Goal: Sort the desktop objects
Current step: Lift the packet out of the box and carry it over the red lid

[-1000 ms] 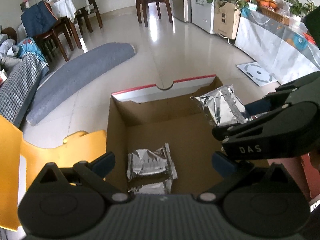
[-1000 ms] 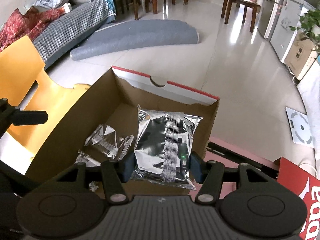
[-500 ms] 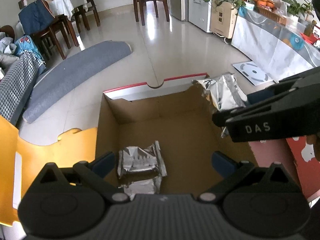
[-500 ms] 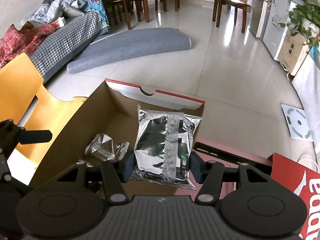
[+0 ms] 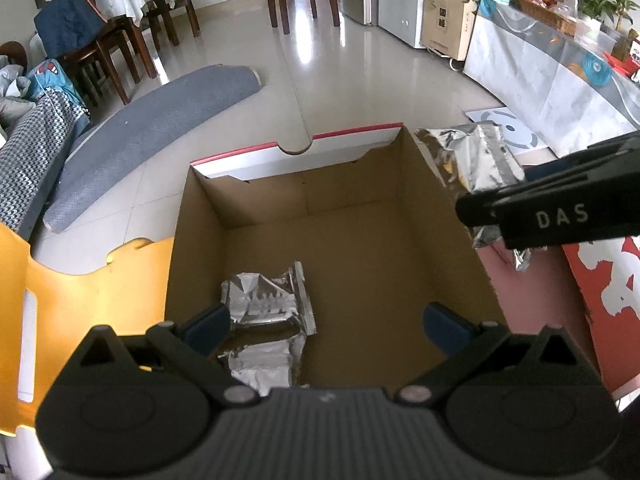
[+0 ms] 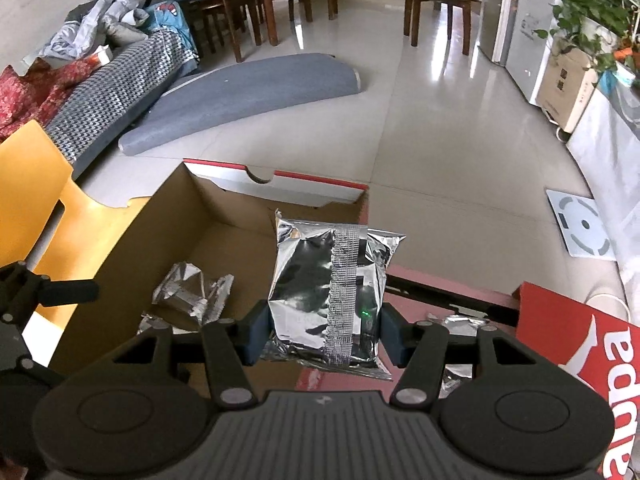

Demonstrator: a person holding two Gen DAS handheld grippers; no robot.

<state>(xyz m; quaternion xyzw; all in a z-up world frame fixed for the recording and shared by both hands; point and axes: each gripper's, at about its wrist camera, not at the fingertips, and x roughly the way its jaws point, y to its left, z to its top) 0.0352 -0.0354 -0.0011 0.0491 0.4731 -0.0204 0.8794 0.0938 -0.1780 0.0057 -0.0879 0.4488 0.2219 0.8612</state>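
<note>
An open cardboard box [image 5: 360, 240] stands below both grippers; it also shows in the right wrist view [image 6: 132, 240]. Silver foil packets [image 5: 268, 304] lie on its floor at the near left, also visible in the right wrist view [image 6: 192, 296]. My right gripper [image 6: 324, 334] is shut on a silver foil packet [image 6: 332, 292] and holds it above the box's right wall. In the left wrist view this held packet [image 5: 472, 160] sits at the right, beside the box rim. My left gripper [image 5: 326, 322] is open and empty above the box's near edge.
A yellow plastic chair [image 5: 80, 296] stands left of the box. A red box lid [image 6: 580, 344] and more foil packets [image 6: 464, 322] lie on the pink table top [image 6: 440, 292] to the right. Beyond are tiled floor, a grey rolled mat [image 5: 152, 128] and dining chairs.
My right gripper has drawn back to the right with the foil packet, from over the box interior to its right wall. The left gripper stays open over the box.
</note>
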